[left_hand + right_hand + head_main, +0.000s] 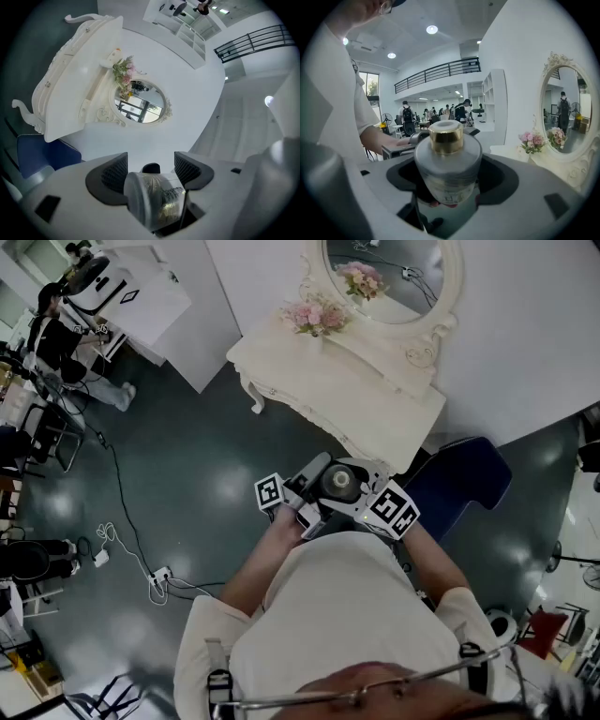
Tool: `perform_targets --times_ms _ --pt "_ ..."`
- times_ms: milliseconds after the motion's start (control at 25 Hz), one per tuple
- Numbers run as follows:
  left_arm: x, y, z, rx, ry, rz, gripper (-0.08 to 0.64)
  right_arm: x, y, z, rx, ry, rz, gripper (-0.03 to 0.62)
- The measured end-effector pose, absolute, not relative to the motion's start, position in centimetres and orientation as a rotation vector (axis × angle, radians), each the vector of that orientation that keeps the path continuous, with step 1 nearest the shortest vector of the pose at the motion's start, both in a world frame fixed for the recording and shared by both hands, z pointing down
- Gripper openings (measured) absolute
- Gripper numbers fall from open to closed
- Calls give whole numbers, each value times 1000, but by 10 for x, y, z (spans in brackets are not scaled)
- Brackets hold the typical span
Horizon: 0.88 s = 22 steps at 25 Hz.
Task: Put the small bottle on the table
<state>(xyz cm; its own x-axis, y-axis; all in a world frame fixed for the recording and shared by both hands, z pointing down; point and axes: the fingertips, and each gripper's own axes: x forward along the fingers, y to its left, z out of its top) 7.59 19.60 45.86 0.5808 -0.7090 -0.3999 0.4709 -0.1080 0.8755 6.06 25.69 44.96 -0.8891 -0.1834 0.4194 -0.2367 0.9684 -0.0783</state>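
A dark glossy floor spreads under a white dressing table that stands against a white wall in the upper centre of the head view. The right gripper pinches the small bottle by its frosted sides, gold cap uppermost. The bottle's body hides the inner faces of the dark pads, and its label print is too blurred to read. The left gripper has its jaws drawn in on the same bottle, which lies tilted across the gap low in that frame, its cap out of sight. A dark tip just behind it cannot be identified. In the head view both grippers meet at frame centre, close to the person's chest, with the forearms bent inward. There the bottle shows only as a grey round between the marker cubes, held in the air well apart from the table. On the table, pink flowers stand before an oval mirror whose top is cut off. A blue chair sits at centre right.
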Motion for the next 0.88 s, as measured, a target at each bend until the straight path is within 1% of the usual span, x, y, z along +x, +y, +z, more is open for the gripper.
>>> perform_targets --times_ms 600,880 --pt "76 194 458 1342 -228 -1016 299 61 255 450 290 -2701 193 348" --pt "63 198 462 1327 -230 -1017 299 48 258 452 286 -2695 210 348"
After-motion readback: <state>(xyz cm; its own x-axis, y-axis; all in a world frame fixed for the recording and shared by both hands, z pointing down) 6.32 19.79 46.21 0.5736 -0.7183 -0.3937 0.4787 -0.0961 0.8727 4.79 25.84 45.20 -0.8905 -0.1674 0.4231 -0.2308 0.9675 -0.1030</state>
